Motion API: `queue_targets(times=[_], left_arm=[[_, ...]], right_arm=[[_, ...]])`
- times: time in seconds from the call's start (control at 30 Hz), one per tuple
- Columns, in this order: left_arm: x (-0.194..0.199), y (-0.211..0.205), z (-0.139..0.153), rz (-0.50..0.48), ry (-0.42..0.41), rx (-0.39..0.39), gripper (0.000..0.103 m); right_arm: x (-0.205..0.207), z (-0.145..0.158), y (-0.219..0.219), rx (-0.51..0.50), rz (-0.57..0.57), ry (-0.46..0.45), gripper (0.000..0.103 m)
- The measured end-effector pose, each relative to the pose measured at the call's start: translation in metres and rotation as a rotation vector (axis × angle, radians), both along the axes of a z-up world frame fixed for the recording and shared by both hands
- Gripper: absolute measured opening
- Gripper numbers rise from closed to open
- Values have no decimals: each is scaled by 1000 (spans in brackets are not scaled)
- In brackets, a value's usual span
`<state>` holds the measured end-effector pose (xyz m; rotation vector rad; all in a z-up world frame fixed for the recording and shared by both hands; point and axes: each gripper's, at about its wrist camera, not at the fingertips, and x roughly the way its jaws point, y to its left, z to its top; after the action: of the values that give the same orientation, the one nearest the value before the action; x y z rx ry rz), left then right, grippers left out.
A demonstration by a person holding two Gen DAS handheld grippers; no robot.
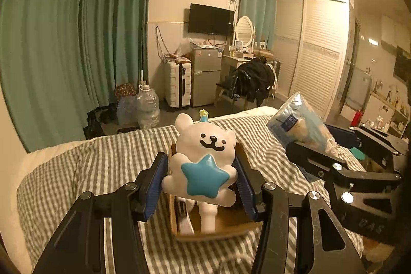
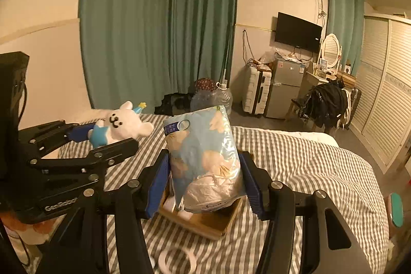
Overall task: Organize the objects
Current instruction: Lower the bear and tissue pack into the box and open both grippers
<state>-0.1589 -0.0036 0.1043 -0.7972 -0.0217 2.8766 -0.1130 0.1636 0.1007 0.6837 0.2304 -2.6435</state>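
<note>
- Left gripper (image 1: 200,184) has its blue-padded fingers (image 1: 154,184) pinching a white bear toy (image 1: 203,161) by the sides. The bear's up in the air, face to the camera, blue star on its belly, tiny party hat at about 12 o'clock on its head.
- Under the bear there's an open cardboard box (image 1: 218,227) on the striped bed (image 1: 102,171). The bear covers most of the inside, so I can only make out something white and something dark in there, can't tell what.
- Right gripper (image 2: 205,181) is pinching a plastic bag (image 2: 205,156) with a light blue pattern, held upright. There's a dark label near the bag's top, at 11 o'clock on it, too small to read.
- From the right wrist view the same box (image 2: 205,220) sits below the bag, mostly blocked by it. Only the near corner and a bit of white stuff inside show.
- A white ring thing (image 2: 177,261) lies on the bed at 6 o'clock in that view, cut off by the gripper frame.
- In the left view, the right gripper sits at 3 o'clock with the bag (image 1: 300,125) sticking up. Its far end is cut off by the frame edge.
- In the right view, the left gripper is at 9 o'clock with the bear (image 2: 120,123) lying sideways in it.
- Something teal (image 2: 397,209) at 4 o'clock on the bed, clipped by the lens edge, no idea what it is.
</note>
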Motion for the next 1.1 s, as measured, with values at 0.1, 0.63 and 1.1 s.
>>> queue_targets(times=[0.1,0.63,1.1], left_arm=[[-42,-2,-7,-2,-13,5,53],[-151,8,-138,-72,-218,-68,53],[-152,25,-161,-147,-239,-120,54]], right_arm=[[-34,3,-5,5,-12,12,54],[-191,-96,-15,-15,-130,-132,54],[-209,-163,3,17,-146,-262,56]])
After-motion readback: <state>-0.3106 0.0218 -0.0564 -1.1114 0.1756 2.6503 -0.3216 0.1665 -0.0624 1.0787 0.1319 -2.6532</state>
